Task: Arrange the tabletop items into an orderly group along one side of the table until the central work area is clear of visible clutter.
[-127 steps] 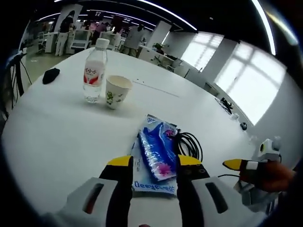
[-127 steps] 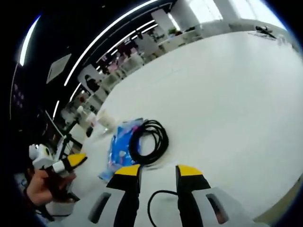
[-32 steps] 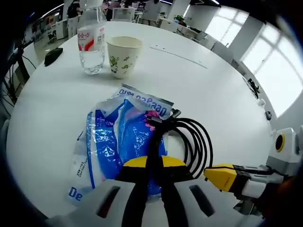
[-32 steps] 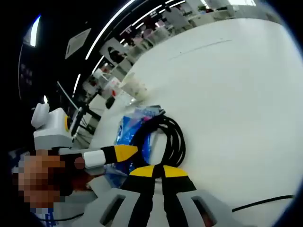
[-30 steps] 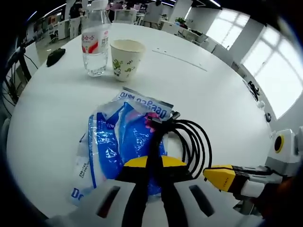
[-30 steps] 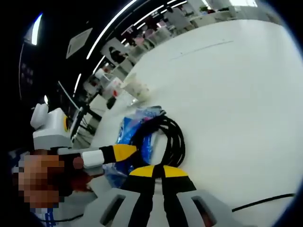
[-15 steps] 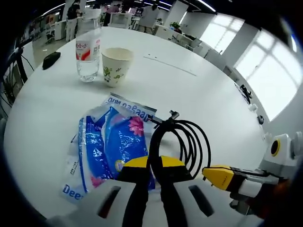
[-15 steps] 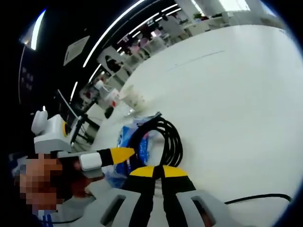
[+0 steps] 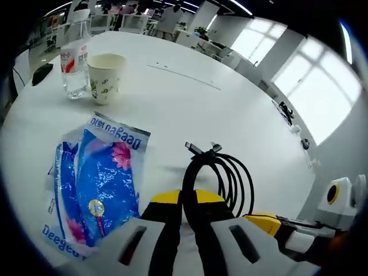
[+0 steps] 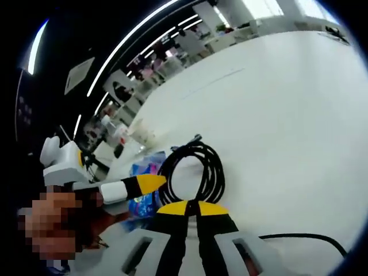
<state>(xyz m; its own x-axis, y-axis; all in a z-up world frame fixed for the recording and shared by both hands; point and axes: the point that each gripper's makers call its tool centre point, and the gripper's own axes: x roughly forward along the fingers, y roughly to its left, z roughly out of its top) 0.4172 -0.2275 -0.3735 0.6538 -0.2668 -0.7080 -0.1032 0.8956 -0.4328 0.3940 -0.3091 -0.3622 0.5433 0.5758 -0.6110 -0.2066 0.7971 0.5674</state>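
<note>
A coiled black cable (image 9: pixel 223 172) stands up off the white table (image 9: pixel 172 109), and my left gripper (image 9: pixel 188 198) is shut on its lower loop. The right gripper (image 9: pixel 261 221) reaches in from the right, at the coil's lower edge. In the right gripper view the same cable coil (image 10: pixel 195 164) rises straight from my right gripper (image 10: pixel 193 208), whose jaws are shut on it. The left gripper (image 10: pixel 144 184) comes in there from the left, beside the coil. A blue wet-wipe pack (image 9: pixel 95 184) lies flat to the left of the cable, also seen as the blue pack (image 10: pixel 142 202).
A paper cup (image 9: pixel 105 69), a water bottle (image 9: pixel 75 60) and a small black object (image 9: pixel 40 73) stand at the table's far left. A loose cable strand (image 10: pixel 299 237) trails near my right gripper. A person's hand (image 10: pixel 54 230) holds the left gripper. Office desks stand beyond.
The cable coil has come off the blue pack and shifted right, leaving the pack uncovered on the table. Both grippers stay shut on the coil.
</note>
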